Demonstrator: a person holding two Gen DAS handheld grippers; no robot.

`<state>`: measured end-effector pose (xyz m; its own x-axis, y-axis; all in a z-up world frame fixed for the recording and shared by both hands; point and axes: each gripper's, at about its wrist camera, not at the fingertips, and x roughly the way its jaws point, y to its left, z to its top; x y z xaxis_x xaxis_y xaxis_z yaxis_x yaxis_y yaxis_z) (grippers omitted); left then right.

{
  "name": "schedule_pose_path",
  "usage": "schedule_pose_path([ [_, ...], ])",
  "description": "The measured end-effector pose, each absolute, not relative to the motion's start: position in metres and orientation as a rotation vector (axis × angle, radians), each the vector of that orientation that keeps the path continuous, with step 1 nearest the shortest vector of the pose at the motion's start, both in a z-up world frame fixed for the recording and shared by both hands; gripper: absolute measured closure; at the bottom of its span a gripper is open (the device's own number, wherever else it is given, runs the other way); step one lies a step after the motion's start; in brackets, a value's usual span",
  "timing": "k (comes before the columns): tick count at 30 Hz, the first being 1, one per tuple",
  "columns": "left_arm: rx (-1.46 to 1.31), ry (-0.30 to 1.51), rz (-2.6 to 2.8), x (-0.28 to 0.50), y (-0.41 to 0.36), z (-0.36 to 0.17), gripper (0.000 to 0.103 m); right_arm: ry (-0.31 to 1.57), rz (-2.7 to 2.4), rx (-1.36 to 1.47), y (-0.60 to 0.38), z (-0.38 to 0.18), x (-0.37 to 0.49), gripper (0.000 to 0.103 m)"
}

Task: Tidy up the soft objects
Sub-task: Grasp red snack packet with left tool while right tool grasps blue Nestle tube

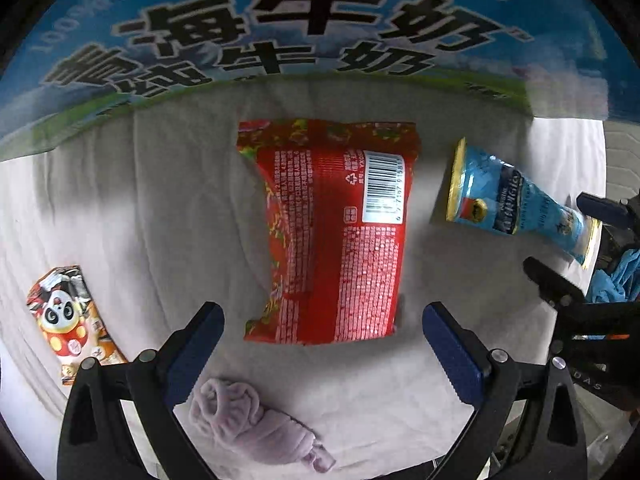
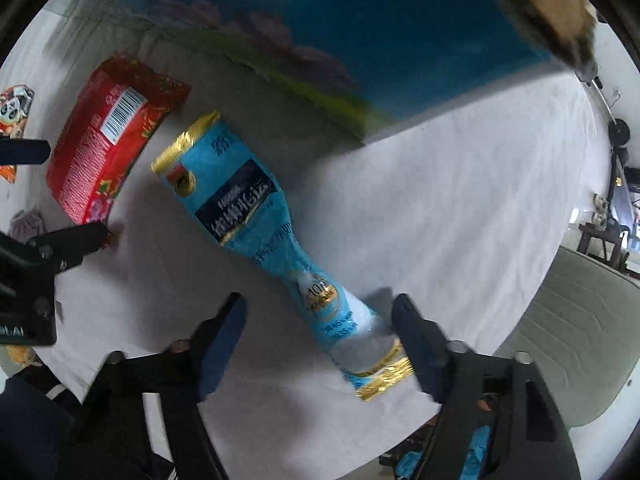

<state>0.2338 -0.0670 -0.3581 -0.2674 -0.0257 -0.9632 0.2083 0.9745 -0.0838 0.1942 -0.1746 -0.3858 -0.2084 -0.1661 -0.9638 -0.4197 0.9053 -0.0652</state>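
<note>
Pinched blue packet, gold-edged ends.

Three snack packets: one red packet at center, one blue packet at three o'clock, one panda packet at eight o'clock. One lilac cloth at six o'clock, one milk carton box at twelve.

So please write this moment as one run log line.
left claw: open, over red packet | right claw: open, astride blue packet | nothing held

"牛奶" on blue box
</note>
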Motion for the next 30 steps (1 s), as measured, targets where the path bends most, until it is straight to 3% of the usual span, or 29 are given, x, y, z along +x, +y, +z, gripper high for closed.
schedule_pose_path([
  [4, 0.136, 1.842, -0.23, 0.231, -0.068, -0.366, 0.029, 1.797, 0.231, -0.448, -0.174, -0.389, 0.185, 0.057],
  [8, 0.152, 1.821, -0.222, 0.226, -0.074, -0.368, 0.03, 1.817, 0.191, -0.397, -0.177, -0.389, 0.176, 0.066],
  [10, 0.168, 1.806, -0.209, 0.226, -0.077, -0.364, 0.039, 1.868, 0.145, -0.285, -0.183, -0.393, 0.168, 0.067],
  [13, 0.144, 1.8, -0.207, 0.225, -0.079, -0.36, 0.043, 1.948, 0.054, -0.067, -0.194, -0.4, 0.151, 0.069],
  [17, 0.14, 1.791, -0.188, 0.21, -0.067, -0.362, 0.045, 1.969, -0.02, 0.121, -0.2, -0.401, 0.129, 0.069],
  [21, 0.132, 1.791, -0.179, 0.205, -0.069, -0.365, 0.045, 1.9, -0.061, 0.08, -0.197, -0.389, 0.128, 0.066],
  [23, 0.13, 1.793, -0.177, 0.203, -0.066, -0.367, 0.045, 1.896, -0.072, 0.107, -0.197, -0.388, 0.125, 0.057],
  [30, 0.077, 1.826, -0.163, 0.223, -0.069, -0.37, 0.04, 1.877, -0.126, 0.188, -0.204, -0.39, 0.132, 0.056],
])
